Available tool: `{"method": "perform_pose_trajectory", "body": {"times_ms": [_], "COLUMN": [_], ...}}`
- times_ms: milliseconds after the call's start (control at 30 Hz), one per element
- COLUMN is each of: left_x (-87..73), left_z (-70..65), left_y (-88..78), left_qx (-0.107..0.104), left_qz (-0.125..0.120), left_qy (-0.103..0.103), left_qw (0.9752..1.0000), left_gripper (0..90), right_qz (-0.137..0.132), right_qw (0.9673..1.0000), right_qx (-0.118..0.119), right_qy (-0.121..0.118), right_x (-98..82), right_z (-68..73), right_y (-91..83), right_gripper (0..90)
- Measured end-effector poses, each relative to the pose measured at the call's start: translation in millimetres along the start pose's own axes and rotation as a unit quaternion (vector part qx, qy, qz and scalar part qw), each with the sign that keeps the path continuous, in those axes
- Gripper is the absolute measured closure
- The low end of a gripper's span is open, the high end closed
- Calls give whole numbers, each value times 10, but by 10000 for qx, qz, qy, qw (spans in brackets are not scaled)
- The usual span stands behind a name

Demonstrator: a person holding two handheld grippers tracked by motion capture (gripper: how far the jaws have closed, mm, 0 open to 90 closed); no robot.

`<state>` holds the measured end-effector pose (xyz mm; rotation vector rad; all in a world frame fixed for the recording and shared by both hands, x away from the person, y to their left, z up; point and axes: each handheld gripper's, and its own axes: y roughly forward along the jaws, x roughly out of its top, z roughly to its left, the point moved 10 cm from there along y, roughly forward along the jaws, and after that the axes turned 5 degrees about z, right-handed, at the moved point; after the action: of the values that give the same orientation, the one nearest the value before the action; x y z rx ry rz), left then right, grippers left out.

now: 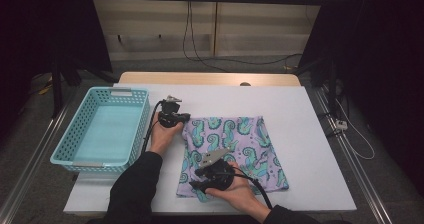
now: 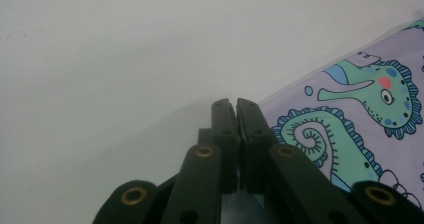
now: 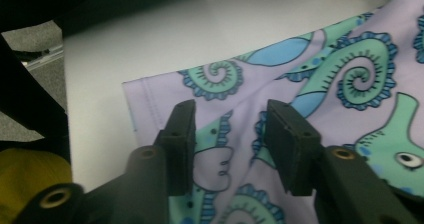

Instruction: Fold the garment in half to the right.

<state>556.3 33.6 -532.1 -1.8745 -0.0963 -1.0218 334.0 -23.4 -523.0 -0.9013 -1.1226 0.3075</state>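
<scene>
Folded lilac cloth with teal seahorse print lying flat mid-table, beside a light-blue plastic basket. Left gripper, jaws together, apparently empty at the cloth's edge; right gripper half-open over the near corner, gripping nothing. Risk: the shut jaws missed the fabric, so any lift would leave that edge behind.

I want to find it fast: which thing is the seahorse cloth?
Look at the white table, right of the turquoise basket. The cloth lies flat near the front edge, between the two hand-held grippers. It is the one lilac thing, printed with green seahorses.
</scene>
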Motion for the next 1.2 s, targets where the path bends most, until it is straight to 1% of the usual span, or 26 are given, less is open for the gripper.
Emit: {"method": "perform_pose_trajectory", "body": {"times_ms": [33,67,133,167,200,233,267,300,333,367,400,433,467,633,700,733,833,867,933,967,1000,1033,1067,1133,1167,1200], "left_x": [0,2,1,1,1,1,1,2,-1,-1,0,0,-1,0,2,3,14,16,21,24,27,35,39,43,48,55], "left_z": [0,1,0,0,0,0,0,0,1,1,1,1,2,0,2,4,9,15,20,19,19,17,17,13,13,13], "left_y": [0,0,2,2,4,4,4,4,3,4,3,4,3,8,9,9,22,23,26,29,30,32,31,31,30,29], "left_qx": [0,26,15,15,3,1,4,5,19,22,33,37,36,33,29,28,10,8,2,10,19,20,43,33,32,31], "left_qz": [0,-7,1,1,-3,-2,-1,-3,14,17,14,11,14,-1,-9,-7,-51,-54,-58,-62,-59,-83,-74,-89,-93,-118], "left_qy": [0,17,16,16,3,11,3,-1,27,36,31,30,29,-11,-20,-24,-55,-71,-95,-98,-87,-126,-107,-123,-115,-123], "left_qw": [10000,10000,10000,10000,10000,10000,10000,10000,10000,10000,10000,10000,10000,10000,10000,10000,10000,10000,9999,9999,9999,9999,9999,9999,9999,9998], "left_gripper": [874,874,874,873,873,873,873,873,872,872,872,872,871,869,869,869,870,870,872,872,873,873,874,875,875,875], "right_qz": [0,7,44,44,59,85,124,124,148,148,171,172,196,187,161,155,182,182,226,226,276,276,323,324,310,310], "right_qw": [10000,10000,10000,10000,9999,9999,9998,9998,9997,9997,9996,9995,9991,9976,9975,9972,9969,9969,9965,9965,9959,9959,9956,9959,9965,9965], "right_qx": [0,19,78,78,84,40,-8,-8,-74,-74,-80,-103,-160,-476,-536,-615,-694,-694,-750,-750,-790,-790,-815,-801,-749,-749], "right_qy": [0,6,20,20,-12,-66,-137,-137,-196,-196,-193,-250,-332,-461,-424,-386,-338,-338,-286,-286,-352,-352,-319,-270,-208,-208], "right_x": [0,1,3,3,5,5,3,3,5,5,4,5,1,-3,1,6,7,7,-2,-2,-12,-12,-29,-51,-60,-60], "right_z": [0,42,91,91,110,131,172,172,207,207,225,236,240,242,234,204,126,126,77,77,84,84,85,58,46,46], "right_y": [0,15,37,37,48,62,88,88,116,116,128,143,152,188,186,162,104,104,68,68,57,57,35,4,-7,-7], "right_gripper": [543,463,367,367,331,298,222,222,166,166,138,124,124,139,165,266,455,455,542,542,569,569,636,722,747,747]}}
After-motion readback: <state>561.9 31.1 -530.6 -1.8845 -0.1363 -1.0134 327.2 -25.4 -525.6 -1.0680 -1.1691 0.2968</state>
